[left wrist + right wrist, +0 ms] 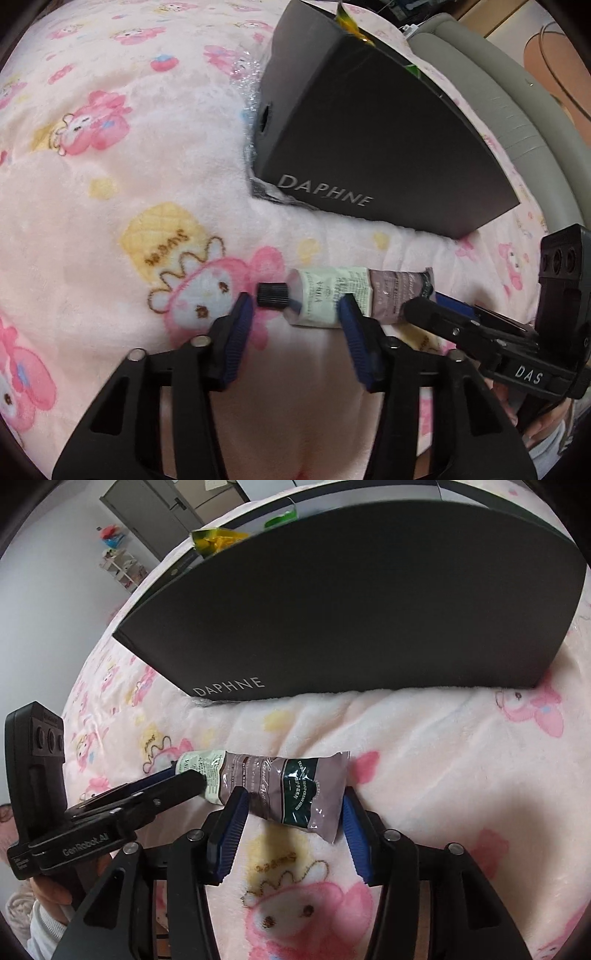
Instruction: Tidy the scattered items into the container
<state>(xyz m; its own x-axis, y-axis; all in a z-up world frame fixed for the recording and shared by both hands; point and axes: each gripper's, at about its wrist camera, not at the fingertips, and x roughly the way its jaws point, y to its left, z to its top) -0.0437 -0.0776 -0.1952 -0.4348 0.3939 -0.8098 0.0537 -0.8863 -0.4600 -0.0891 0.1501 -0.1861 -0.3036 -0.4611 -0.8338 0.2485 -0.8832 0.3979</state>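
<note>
A hand cream tube [343, 295] with a black cap, pale green front and mauve tail lies on the pink blanket in front of a dark box marked DAPHNE [369, 140]. My left gripper [295, 306] is open, its blue pads on either side of the tube's cap end. My right gripper [291, 805] is open around the tube's tail end [295, 786]. Each gripper shows in the other's view: the right one [443, 314] and the left one [177, 775]. The box [351, 609] holds yellow and green packets [218, 539] that stick out at its far rim.
A pink cartoon-print blanket [110, 166] covers the bed. A grey padded bed edge [498, 92] runs behind the box. Crinkled clear wrap [251, 85] lies at the box's left side. A door and shelf [122, 561] stand far off.
</note>
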